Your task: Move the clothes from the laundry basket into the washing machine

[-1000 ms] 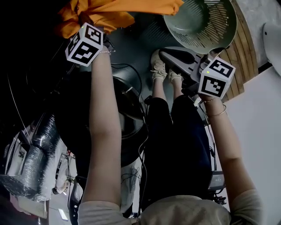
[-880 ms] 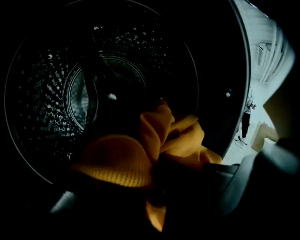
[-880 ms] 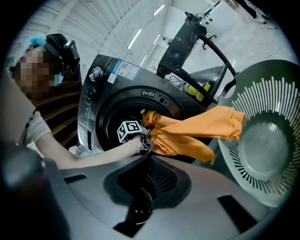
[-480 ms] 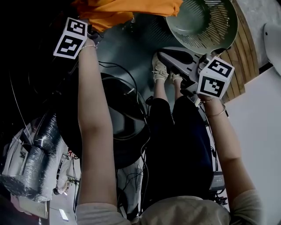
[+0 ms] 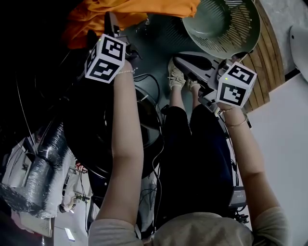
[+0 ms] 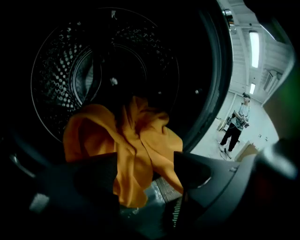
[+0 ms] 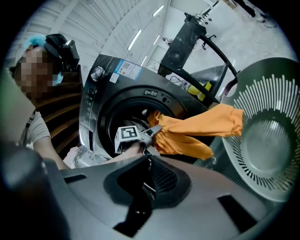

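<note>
Hanging over drum (image 6: 61, 70) lip, lower centre of frame, orange garment (image 6: 136, 150) ran lengthwise between left gripper (image 6: 145, 161) jaws. Jaws had just been opening wide, pads clear of cloth. Right gripper (image 7: 149, 160) clamped together, empty, farther off by basket (image 7: 267, 136).

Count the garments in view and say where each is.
1. An orange garment hangs out of the washing machine, part inside the drum, one end stretching toward the basket. The basket shows no clothes; more could lie hidden in the dark drum.

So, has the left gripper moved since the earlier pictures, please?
Yes: the left gripper shifted right, toward the green slatted plastic basket; its jaws have just opened, orange cloth between them.
</note>
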Tool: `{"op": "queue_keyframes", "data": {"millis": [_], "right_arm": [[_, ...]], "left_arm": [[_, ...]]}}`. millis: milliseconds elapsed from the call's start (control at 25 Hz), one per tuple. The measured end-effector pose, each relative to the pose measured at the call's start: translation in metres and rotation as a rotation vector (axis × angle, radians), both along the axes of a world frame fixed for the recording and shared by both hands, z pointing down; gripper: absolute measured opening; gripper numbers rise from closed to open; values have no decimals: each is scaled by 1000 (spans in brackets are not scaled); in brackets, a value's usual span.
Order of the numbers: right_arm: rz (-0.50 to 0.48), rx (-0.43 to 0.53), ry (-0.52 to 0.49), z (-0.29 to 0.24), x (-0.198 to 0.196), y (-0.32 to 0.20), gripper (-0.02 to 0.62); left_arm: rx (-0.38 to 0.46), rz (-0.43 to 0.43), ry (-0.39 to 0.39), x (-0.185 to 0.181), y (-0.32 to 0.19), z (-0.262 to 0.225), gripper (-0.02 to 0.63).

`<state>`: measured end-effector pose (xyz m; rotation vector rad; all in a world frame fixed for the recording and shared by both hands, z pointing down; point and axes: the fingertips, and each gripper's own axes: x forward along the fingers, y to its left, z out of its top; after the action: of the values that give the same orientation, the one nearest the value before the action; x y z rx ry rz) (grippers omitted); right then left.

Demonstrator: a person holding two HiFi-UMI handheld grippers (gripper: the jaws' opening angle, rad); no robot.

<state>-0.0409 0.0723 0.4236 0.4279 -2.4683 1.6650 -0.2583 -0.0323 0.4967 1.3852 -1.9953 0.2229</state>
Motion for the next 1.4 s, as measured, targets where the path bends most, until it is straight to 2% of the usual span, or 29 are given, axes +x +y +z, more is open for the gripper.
{"op": "queue_keyframes", "data": {"millis": [120,200,320,440,480,560,600,640,680,720,880,1000,1240,1320,1400], "right_arm": [[5,2,5,2,4,-1,23],[6,-2,8,5,7,-1,23],[5,-8,15,11,11,1,23],[6,-18,21,16,12,4,23],[8,-22,22,17,12,5,23],[11,-25,20,19,10,5,23],[11,-25,18,18,9,5,23],[11,-24,17,18,8,5,23],[10,-23,15,17,8,4,23],[9,-23,14,16,7,4,23],[9,-12,9,11,3,1,21],[11,-6,4,6,0,0,21],[6,1,-9,-1,-6,0,23],[6,-2,-10,1,-6,1,21],[6,-5,-11,2,-7,2,23]], "left_arm": [[-78,35,65,24,8,34,406],[-110,33,75,23,6,53,420],[-146,30,57,12,-5,69,420],[-183,42,5,4,-12,75,417],[-195,47,-17,2,-12,76,407],[-207,62,-58,-3,-11,75,299],[-200,76,-73,-3,-11,73,278],[-186,93,-87,-3,-12,68,219],[-168,107,-101,-4,-12,62,97],[-149,113,-108,-6,-12,56,48],[-87,107,-112,-25,-18,30,41],[-29,104,-174,-38,-24,4,41],[123,0,-273,-82,-47,-49,41],[137,-6,-299,-89,-54,-53,43],[118,-14,-293,-92,-57,-45,51]]}}
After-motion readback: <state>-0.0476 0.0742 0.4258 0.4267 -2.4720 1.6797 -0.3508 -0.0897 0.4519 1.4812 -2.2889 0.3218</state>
